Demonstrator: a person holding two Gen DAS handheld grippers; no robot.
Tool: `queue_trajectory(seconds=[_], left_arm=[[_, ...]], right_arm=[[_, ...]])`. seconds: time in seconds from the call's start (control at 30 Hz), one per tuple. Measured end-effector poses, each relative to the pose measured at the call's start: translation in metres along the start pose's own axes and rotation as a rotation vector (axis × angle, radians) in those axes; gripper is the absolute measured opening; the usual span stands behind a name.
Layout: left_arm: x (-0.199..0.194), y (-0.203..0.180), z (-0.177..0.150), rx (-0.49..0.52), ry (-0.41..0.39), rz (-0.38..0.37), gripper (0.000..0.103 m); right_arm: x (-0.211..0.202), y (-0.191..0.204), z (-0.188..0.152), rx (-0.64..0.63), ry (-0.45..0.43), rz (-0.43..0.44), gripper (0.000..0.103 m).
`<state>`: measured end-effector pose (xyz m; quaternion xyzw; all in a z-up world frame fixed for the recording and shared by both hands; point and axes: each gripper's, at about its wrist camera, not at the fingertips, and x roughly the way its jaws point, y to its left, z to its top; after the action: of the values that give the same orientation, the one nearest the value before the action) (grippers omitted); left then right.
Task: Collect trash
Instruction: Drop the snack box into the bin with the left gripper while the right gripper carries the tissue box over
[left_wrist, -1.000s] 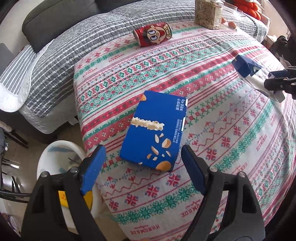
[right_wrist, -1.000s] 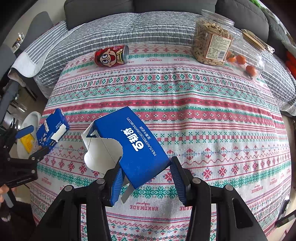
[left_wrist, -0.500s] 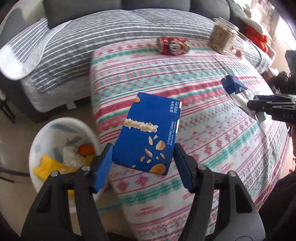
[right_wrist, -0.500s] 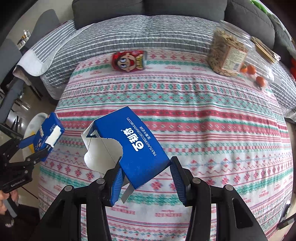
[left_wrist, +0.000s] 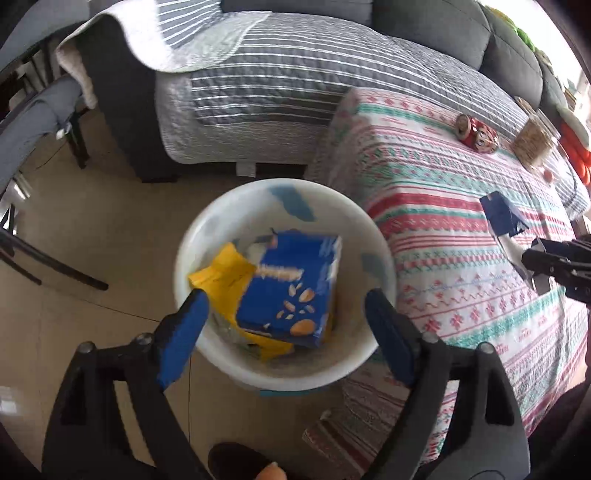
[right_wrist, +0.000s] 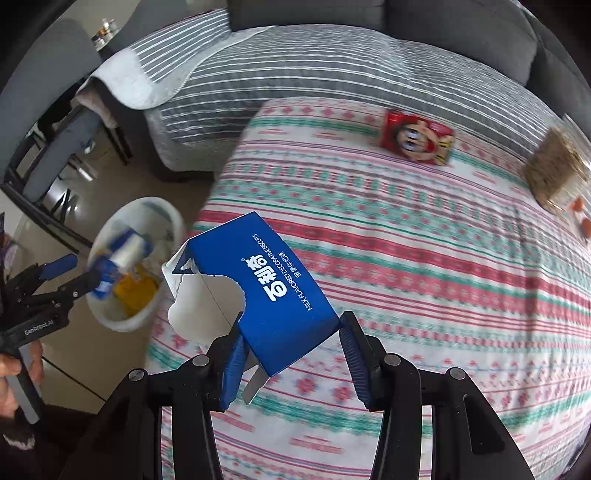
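Note:
My left gripper (left_wrist: 286, 332) is open above the white trash bin (left_wrist: 207, 236) on the floor. A blue biscuit box (left_wrist: 291, 288) is blurred between and beyond its fingers, inside the bin, over a yellow wrapper (left_wrist: 221, 273). My right gripper (right_wrist: 291, 343) is shut on a torn blue biscuit box (right_wrist: 269, 295) and holds it above the patterned tablecloth (right_wrist: 424, 258). The bin (right_wrist: 155, 210) and the left gripper (right_wrist: 70, 277) show at the left of the right wrist view. The right gripper with its box (left_wrist: 502, 218) shows at the right of the left wrist view.
A red can (right_wrist: 417, 142) lies on its side at the table's far edge, also in the left wrist view (left_wrist: 478, 137). A jar of snacks (right_wrist: 557, 173) stands at the far right. A grey striped sofa (left_wrist: 295, 74) is behind the table. Chair legs (left_wrist: 44, 258) stand left.
My left gripper swung left off the table to above the bin and opened; the blue box left its fingers and is in the bin. My right gripper moved left, still holding its box.

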<state>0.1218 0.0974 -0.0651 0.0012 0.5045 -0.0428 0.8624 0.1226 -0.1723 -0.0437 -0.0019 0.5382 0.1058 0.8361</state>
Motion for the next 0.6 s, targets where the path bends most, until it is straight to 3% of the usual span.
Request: queue_trajectory(seconds=[0.3,0.6], left_arm=[[-0.001,0.037,-0.014,-0.059,0.068,0.094,0.087],[-0.004,0.064,-0.030,-0.130,0.097,0.079,0.087]], right_arm=[[0.027,0.055,0.014,-0.066,0.022,0.018,0.049],[0.045,0.101,0.026,-0.101,0.007,0.087,0.051]])
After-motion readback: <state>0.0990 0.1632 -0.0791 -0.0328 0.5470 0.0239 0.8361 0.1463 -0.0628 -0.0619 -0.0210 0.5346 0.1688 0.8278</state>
